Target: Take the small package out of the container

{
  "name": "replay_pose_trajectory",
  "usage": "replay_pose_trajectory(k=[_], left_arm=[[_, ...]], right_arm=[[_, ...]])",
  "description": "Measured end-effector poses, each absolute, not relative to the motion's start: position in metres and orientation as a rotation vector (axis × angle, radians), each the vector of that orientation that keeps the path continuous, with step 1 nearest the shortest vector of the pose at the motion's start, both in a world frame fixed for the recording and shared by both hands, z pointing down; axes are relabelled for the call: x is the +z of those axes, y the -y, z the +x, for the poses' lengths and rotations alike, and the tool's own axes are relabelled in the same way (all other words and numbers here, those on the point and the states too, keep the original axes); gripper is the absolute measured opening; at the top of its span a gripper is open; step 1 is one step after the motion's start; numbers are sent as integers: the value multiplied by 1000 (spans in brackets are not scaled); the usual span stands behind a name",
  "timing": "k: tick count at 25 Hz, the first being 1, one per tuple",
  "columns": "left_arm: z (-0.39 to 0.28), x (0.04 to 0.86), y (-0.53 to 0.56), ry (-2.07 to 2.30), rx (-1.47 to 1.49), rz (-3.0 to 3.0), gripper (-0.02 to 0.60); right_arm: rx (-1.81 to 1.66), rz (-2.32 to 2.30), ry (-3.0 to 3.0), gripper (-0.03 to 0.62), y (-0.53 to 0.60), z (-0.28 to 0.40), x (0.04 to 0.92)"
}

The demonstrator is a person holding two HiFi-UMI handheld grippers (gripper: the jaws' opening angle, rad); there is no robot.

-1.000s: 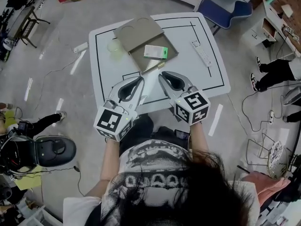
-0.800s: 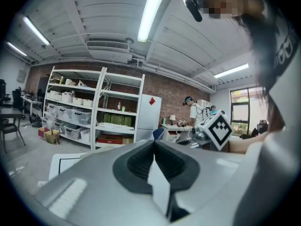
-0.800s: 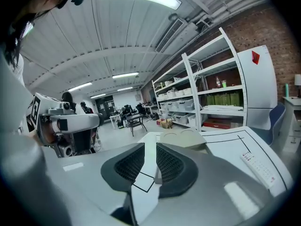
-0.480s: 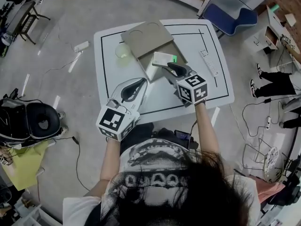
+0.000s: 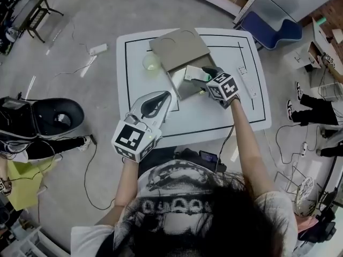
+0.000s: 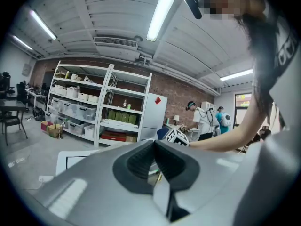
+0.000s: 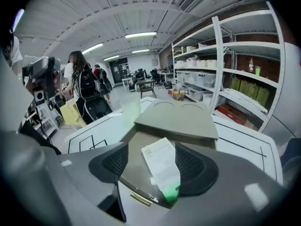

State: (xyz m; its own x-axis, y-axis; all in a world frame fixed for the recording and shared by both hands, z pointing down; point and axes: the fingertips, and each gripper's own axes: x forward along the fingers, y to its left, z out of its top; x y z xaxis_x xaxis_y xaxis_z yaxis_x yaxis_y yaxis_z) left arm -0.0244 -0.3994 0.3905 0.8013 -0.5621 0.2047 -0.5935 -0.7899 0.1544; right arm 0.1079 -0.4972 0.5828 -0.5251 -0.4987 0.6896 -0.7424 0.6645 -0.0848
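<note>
Over the container [image 5: 179,87], right tongs [image 5: 203,73] newly arrived, opened astride small package [image 7: 161,166] (unpinched), left tongs [image 5: 166,95] clenched.

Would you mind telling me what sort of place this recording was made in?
Most likely a lab or workshop. Metal shelves loaded with storage bins stand against a brick wall, and the work is done at a white table marked with black lines.
</note>
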Motion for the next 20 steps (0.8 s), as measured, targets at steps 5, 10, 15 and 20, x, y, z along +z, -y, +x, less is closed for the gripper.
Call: replay_pose_trajectory(k=[5, 10, 15, 20], left_arm=[[-30, 400, 411, 903, 230, 2761, 0], [-33, 405, 417, 891, 243, 2747, 0], [-41, 410, 422, 899, 256, 2735, 0], [-53, 412, 427, 928, 256, 2721, 0]], right_arm=[[466, 819, 2132, 350, 515, 112, 615], [418, 672, 2032, 393, 520, 110, 641], [423, 616, 1971, 399, 523, 109, 661], [432, 639, 1964, 408, 525, 111, 667]])
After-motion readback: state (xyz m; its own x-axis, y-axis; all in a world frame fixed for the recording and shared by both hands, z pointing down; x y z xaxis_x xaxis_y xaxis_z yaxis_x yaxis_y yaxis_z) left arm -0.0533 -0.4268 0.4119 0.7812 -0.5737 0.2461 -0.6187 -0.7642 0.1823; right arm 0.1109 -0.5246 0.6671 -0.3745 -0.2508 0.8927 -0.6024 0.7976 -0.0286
